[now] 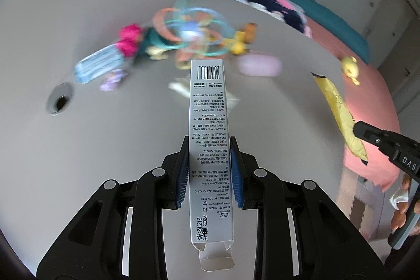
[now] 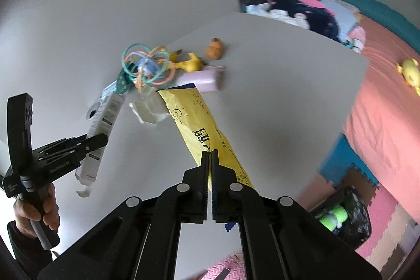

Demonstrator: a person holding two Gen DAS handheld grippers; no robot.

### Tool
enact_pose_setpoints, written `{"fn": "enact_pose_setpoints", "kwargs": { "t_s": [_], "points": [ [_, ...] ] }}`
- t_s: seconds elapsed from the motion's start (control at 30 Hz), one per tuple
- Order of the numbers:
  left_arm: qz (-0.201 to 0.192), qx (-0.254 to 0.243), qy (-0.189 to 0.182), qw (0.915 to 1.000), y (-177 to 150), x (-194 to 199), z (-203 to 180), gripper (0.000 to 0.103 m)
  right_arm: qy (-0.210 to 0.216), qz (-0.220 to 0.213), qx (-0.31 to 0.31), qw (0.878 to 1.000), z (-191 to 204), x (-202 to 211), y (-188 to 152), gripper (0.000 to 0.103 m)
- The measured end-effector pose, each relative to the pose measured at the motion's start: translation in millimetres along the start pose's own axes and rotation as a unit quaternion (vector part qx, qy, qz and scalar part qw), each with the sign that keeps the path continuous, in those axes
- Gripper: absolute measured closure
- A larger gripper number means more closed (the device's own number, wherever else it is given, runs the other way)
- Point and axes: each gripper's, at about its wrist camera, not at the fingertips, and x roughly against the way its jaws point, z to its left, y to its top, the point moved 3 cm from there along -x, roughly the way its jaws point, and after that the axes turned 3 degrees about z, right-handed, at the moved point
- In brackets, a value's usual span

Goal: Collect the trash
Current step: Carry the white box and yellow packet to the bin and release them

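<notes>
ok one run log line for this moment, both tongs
left tongs: shut on white box | right tongs: shut on yellow wrapper | table: toys, crumpled wrapper left | bin: floor, right

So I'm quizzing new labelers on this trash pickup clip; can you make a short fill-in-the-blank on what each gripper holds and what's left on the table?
1. The left gripper is shut on a long white ____ with a barcode on it.
2. The right gripper is shut on a ____ wrapper.
3. The round hole is in the grey ____.
4. The bin with the black bag stands on the ____.

Missing words: box; yellow; table; floor
</notes>
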Motion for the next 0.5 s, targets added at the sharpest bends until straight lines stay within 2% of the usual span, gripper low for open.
{"fn": "enact_pose_setpoints", "kwargs": {
  "t_s": [0.23, 0.4, 0.5],
  "points": [
    [0.008, -0.070, -0.040, 0.9967, -3, -10, -106, 0.075, -0.042, -0.028, -0.059, 0.997, -79, 54, -41, 0.101],
    [0.024, -0.119, -0.071, 0.9901, -16, -26, -188, 0.075, -0.072, -0.039, -0.110, 0.991, -139, 82, -77, 0.101],
    [0.039, -0.153, -0.086, 0.9836, -31, -38, -235, 0.075, -0.096, -0.044, -0.152, 0.983, -182, 98, -107, 0.101]
  ]
}}
